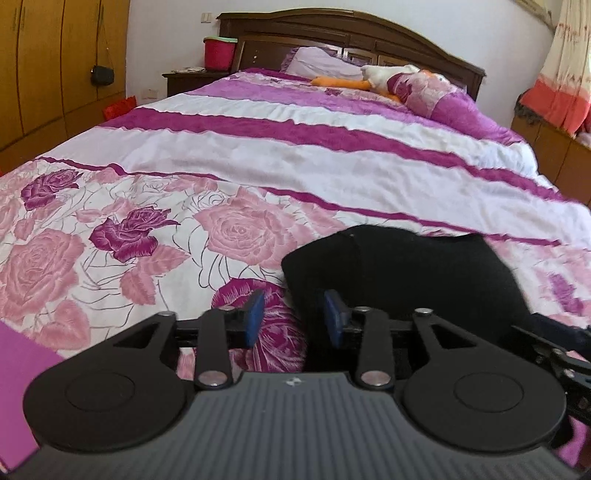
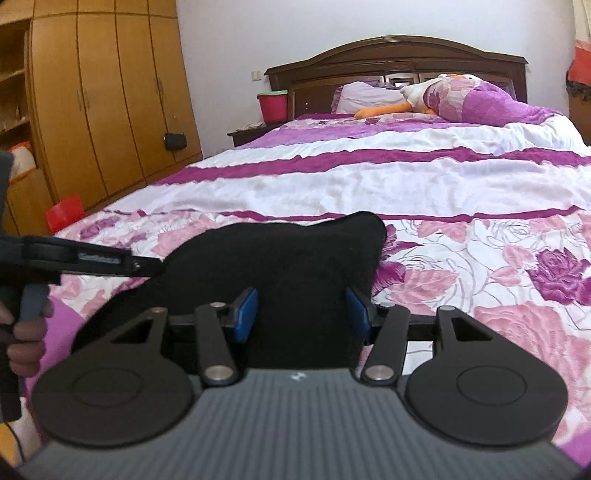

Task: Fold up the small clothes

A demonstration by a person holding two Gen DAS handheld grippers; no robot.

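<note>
On the bed [image 1: 258, 155], near its foot, lies the black garment [image 2: 288, 258]. My left hand-held gripper [image 1: 294, 317] gapes at its edge; my right hand-held gripper [image 2: 301, 314] stands parted over it, gripping nothing.

White walls; wooden wardrobe [image 2: 107, 103] left; dark headboard [image 1: 347, 33]; floral-covered bed [image 1: 258, 147]; daylight.

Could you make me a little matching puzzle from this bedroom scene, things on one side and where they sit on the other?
Things:
1. black garment
2. red bucket
3. orange plush toy
4. small black bag

Places:
A. hanging on the wardrobe door
B. on the nightstand beside the headboard
C. on the flowered end of the bedspread
D. lying near the pillows

Pairs: 1-C, 2-B, 3-D, 4-A
</note>
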